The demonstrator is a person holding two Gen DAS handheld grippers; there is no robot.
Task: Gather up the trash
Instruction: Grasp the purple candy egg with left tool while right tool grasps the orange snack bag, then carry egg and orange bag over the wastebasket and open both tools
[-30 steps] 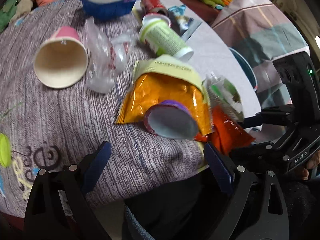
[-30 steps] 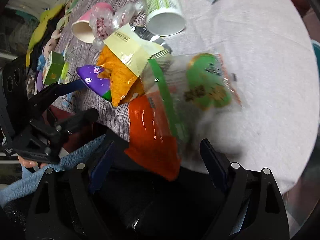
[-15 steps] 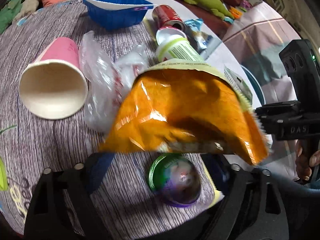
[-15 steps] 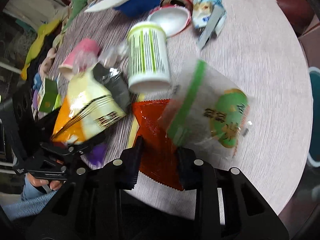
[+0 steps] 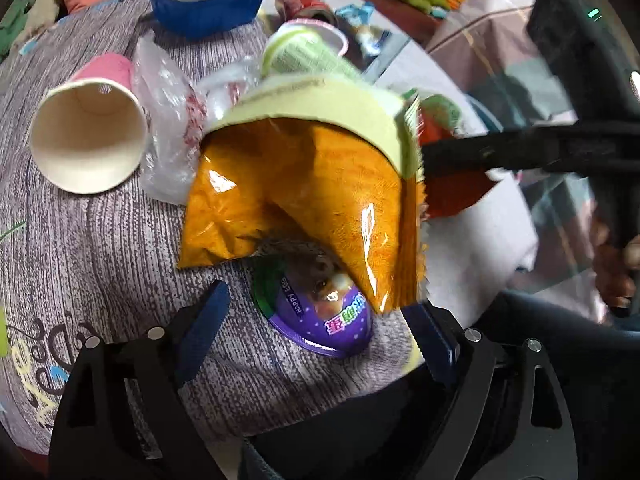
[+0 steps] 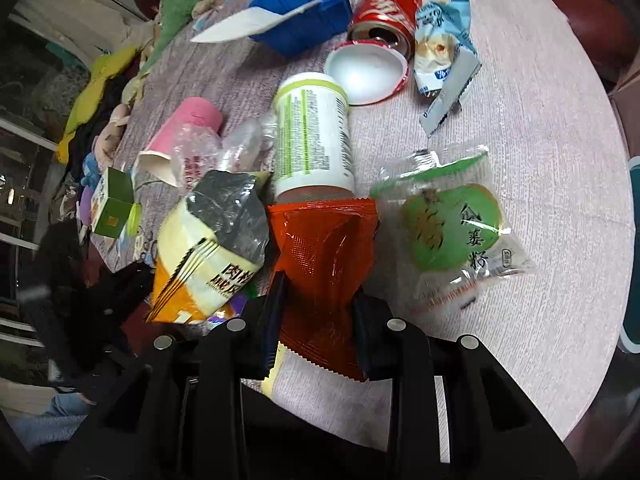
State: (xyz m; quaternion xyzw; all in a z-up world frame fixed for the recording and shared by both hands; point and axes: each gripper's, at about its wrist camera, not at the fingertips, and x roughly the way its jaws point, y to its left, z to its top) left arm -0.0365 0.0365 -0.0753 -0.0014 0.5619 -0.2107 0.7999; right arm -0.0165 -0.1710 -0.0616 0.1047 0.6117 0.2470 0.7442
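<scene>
Red wrapper (image 6: pixel 324 264) pinched between right gripper (image 6: pixel 318 320) pads

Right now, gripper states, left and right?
Left gripper: open, holding nothing; the purple egg capsule lies between its fingers, untouched.
Right gripper: just closed, clamped on the red-orange wrapper.

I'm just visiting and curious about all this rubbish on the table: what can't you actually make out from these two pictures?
- Purple egg-shaped capsule: left wrist view, its upper part hidden under the orange snack bag.
- Red wrapper: right wrist view, its sides covered by the right claw shut on it.
- Red soda can: its far end is out of sight.
- Left claw: open, holding nothing; right wrist view shows it only as a dark blur.
</scene>
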